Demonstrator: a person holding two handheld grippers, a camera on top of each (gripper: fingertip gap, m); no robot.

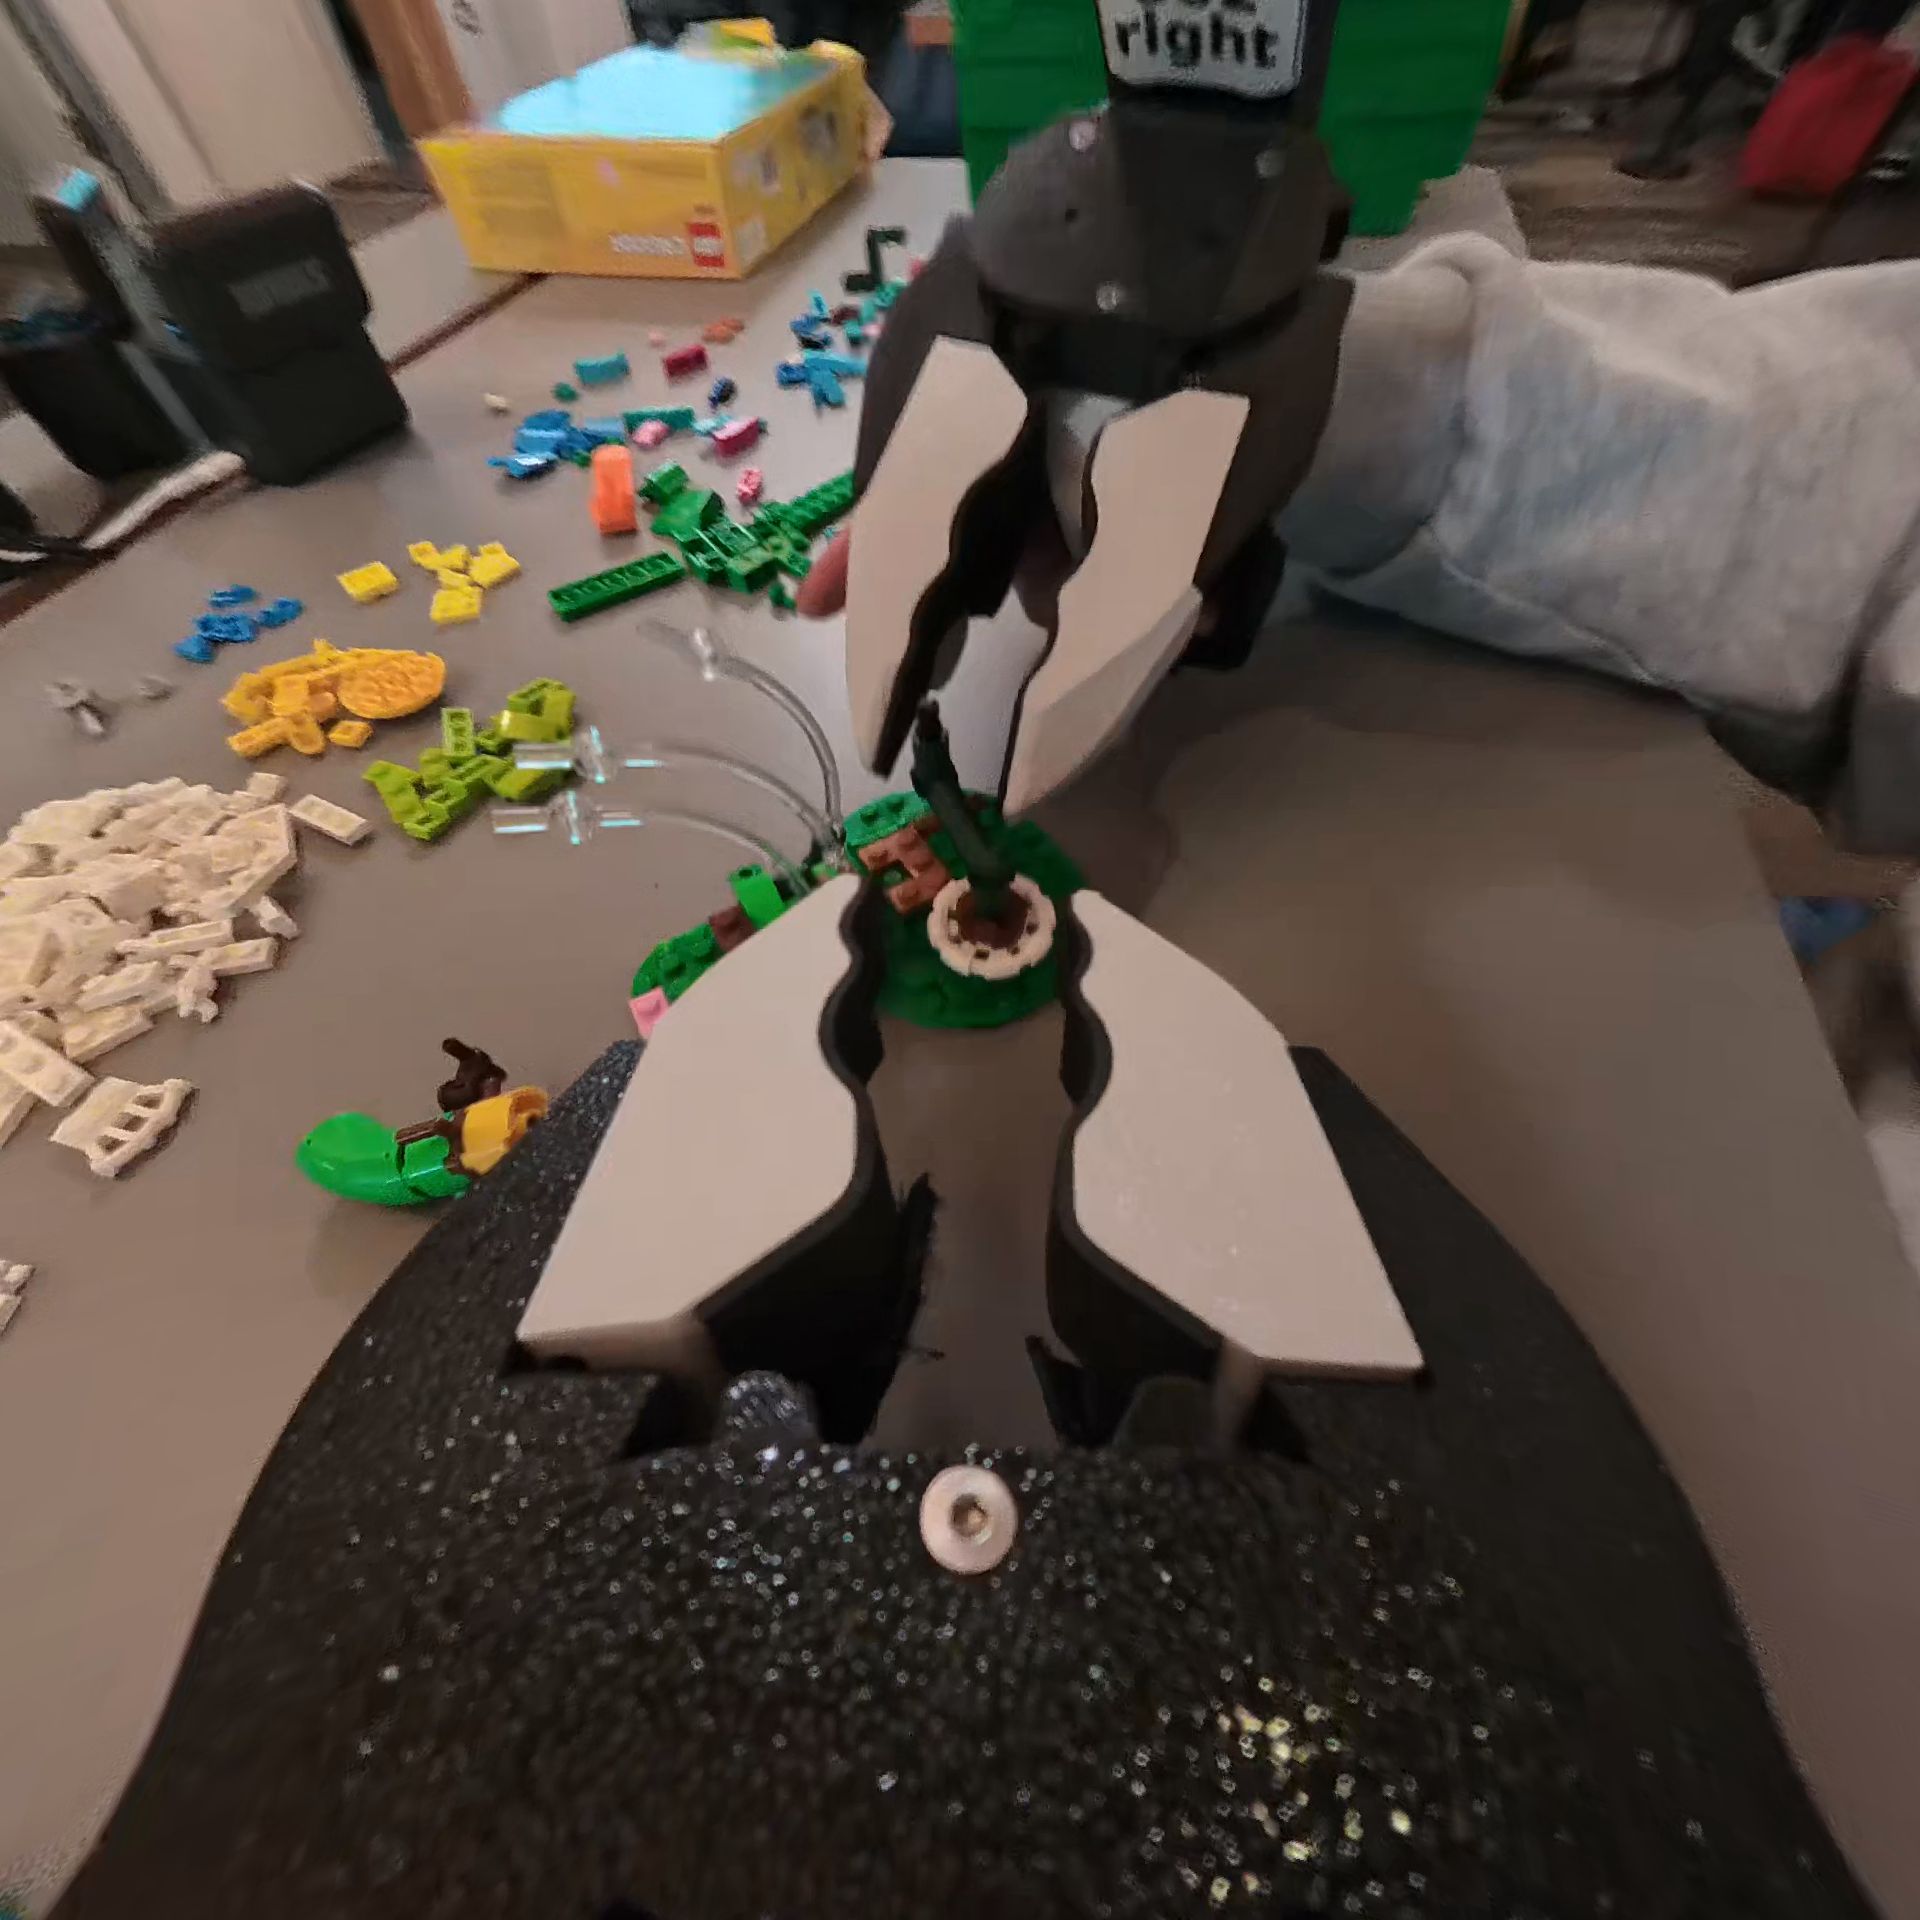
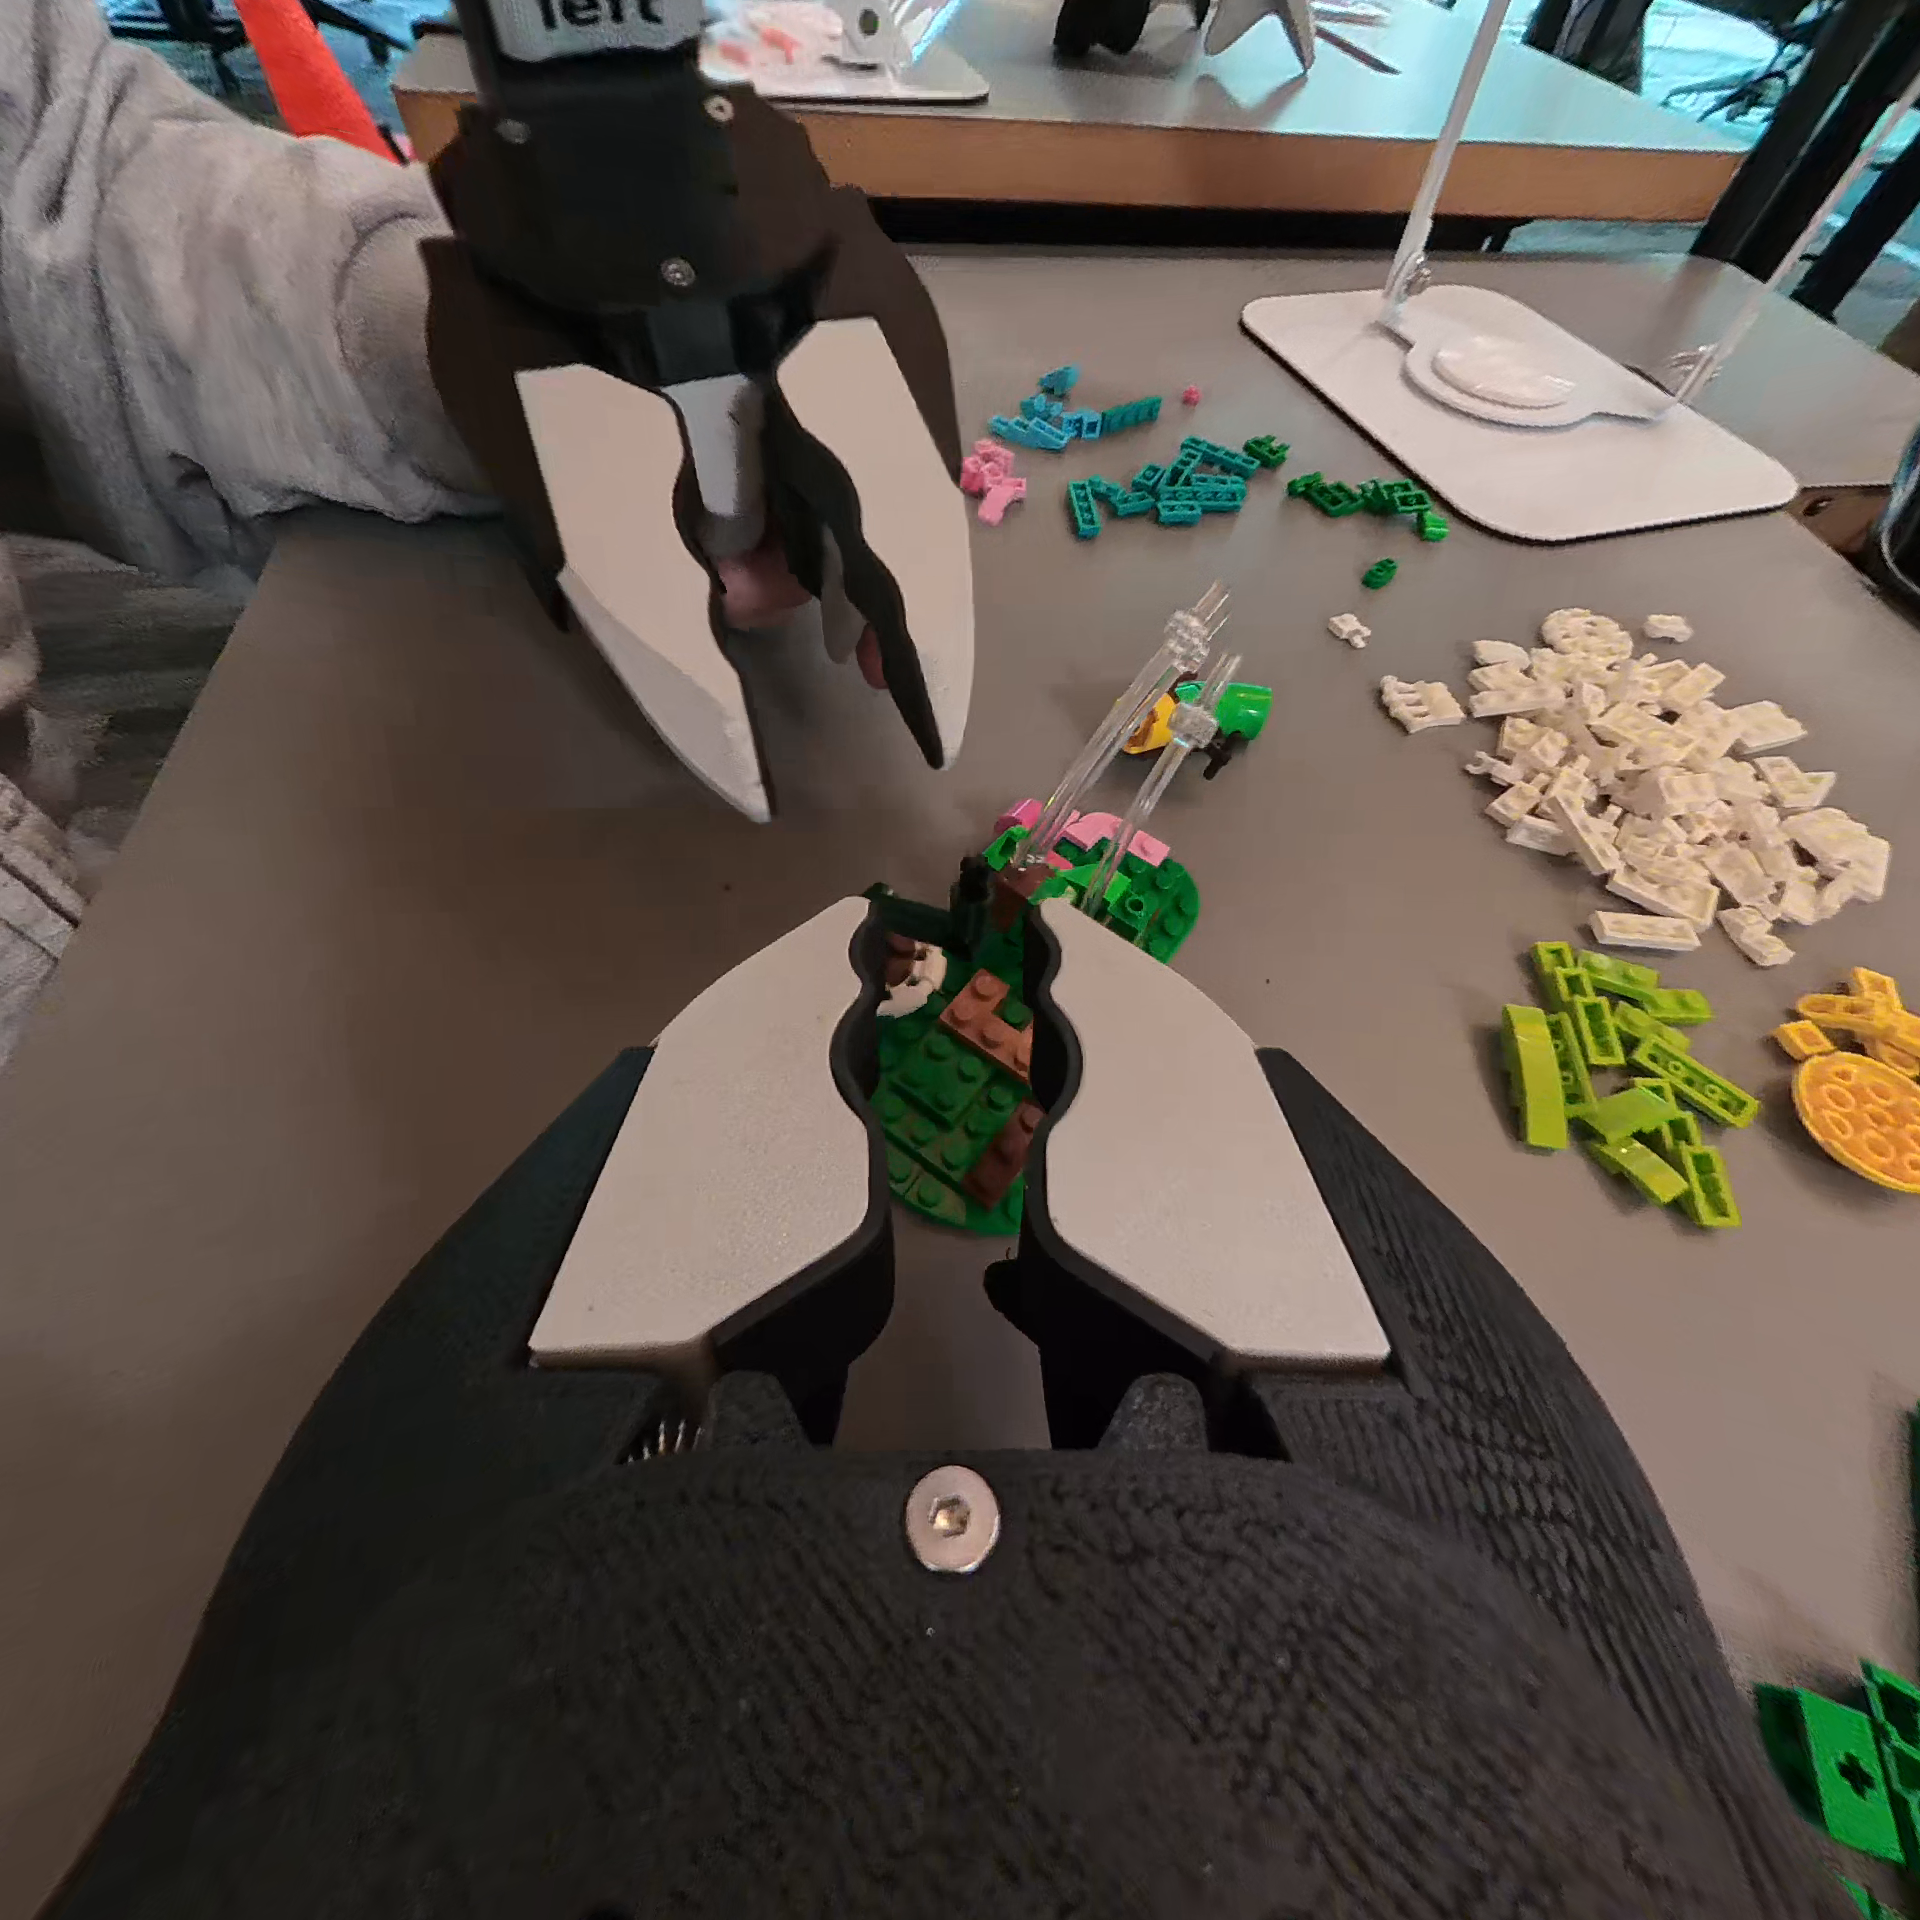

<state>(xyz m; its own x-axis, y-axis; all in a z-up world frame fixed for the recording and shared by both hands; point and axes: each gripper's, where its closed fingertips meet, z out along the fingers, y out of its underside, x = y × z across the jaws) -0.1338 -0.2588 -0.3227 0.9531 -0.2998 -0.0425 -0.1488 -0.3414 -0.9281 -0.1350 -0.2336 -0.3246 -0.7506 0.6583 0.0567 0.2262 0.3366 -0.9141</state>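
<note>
Presently: green brick base (image 1: pixel 966 977) light, rigid; dark stem (image 1: pixel 961 831) fragile. Right gripper (image 1: pixel 951 774) parted, straddling stem, grasping nothing; left gripper (image 1: pixel 961 914) parted, empty, just beside base.

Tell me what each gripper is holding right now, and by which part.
Neither holds anything. The left gripper is open before the green brick model. The right gripper is open around the dark stem, pads not pressing it.
</note>
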